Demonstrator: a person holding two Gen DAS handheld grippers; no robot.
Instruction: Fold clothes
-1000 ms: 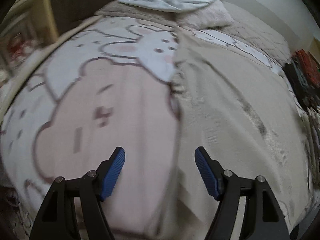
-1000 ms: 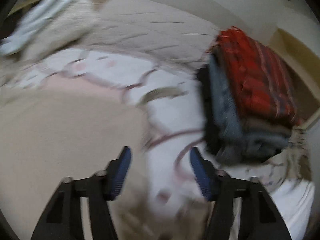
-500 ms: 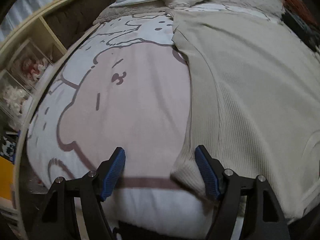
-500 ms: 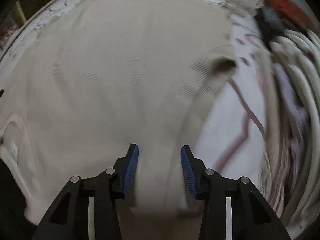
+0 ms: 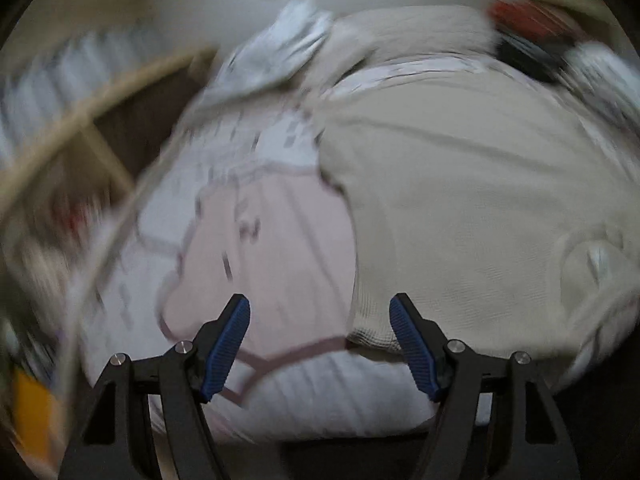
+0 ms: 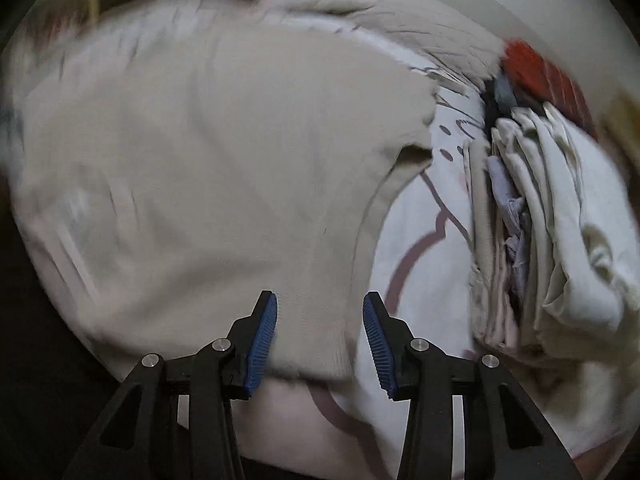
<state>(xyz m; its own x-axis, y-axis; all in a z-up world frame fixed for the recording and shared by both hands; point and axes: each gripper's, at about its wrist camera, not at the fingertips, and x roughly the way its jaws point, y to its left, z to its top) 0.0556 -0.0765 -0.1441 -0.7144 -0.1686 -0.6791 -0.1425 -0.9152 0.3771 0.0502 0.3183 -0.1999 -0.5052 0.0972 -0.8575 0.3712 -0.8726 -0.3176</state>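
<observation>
A beige ribbed top (image 5: 460,216) lies spread flat on a bed with a pink and white cartoon sheet (image 5: 272,248). My left gripper (image 5: 320,340) is open and empty, just off the top's near left sleeve end (image 5: 372,332). In the right wrist view the same top (image 6: 208,168) fills the left and middle. My right gripper (image 6: 320,338) is open, its blue pads on either side of the near right sleeve end (image 6: 316,344), holding nothing. Both views are blurred by motion.
A stack of folded light clothes (image 6: 552,224) lies on the bed right of the top, with a red plaid and dark pile (image 6: 540,76) behind it. A white crumpled garment (image 5: 280,48) and pillows lie at the far end. A wooden shelf (image 5: 80,128) stands at the left.
Both grippers have drawn back toward the near bed edge and tilted up, so more of the bed shows. The right jaws have opened wider. The top has not moved.
</observation>
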